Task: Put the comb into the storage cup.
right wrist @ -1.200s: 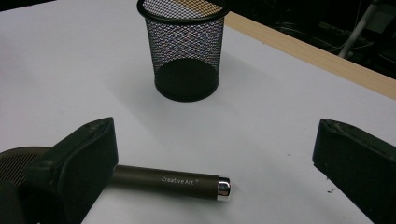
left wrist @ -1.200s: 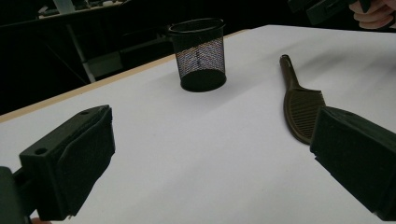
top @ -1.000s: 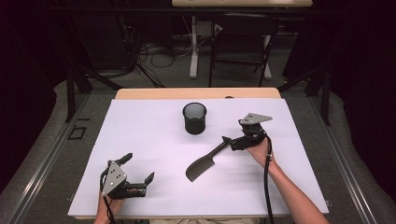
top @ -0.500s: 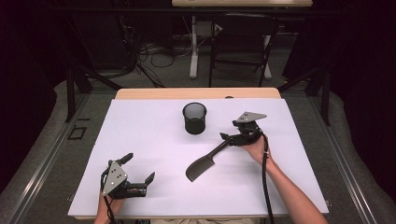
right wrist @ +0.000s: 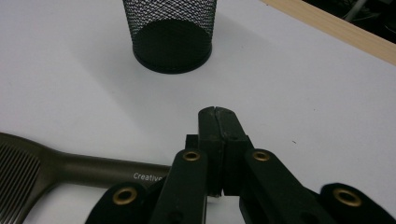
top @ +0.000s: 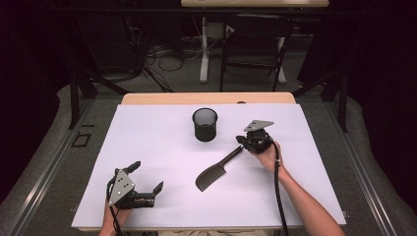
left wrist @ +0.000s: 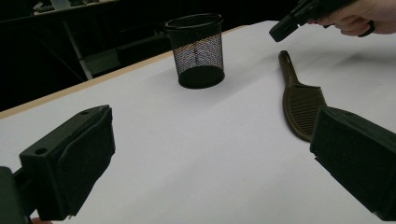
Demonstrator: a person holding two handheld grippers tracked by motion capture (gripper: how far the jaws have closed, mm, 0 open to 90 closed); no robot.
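A dark spatula (top: 212, 176) lies flat on the white table (top: 147, 132), its handle pointing up and right toward my right gripper (top: 241, 140). That gripper (right wrist: 217, 116) is shut with nothing between its jaws. It hovers just above the end of the spatula handle (right wrist: 107, 169); in the left gripper view the right gripper (left wrist: 281, 29) hangs clear of the spatula (left wrist: 299, 105). My left gripper (top: 146, 177) rests near the front left of the table and is wide open and empty (left wrist: 210, 158). A black mesh cup (top: 204, 124) stands upright at the middle back.
The mesh cup (right wrist: 170, 28) stands a short way beyond the right gripper's tips. A wooden strip (top: 206, 98) borders the table's far edge. Beyond it are table legs, cables and a dark floor.
My right gripper has shifted slightly to the left above the handle's end. The spatula, the cup and the left gripper have stayed where they were.
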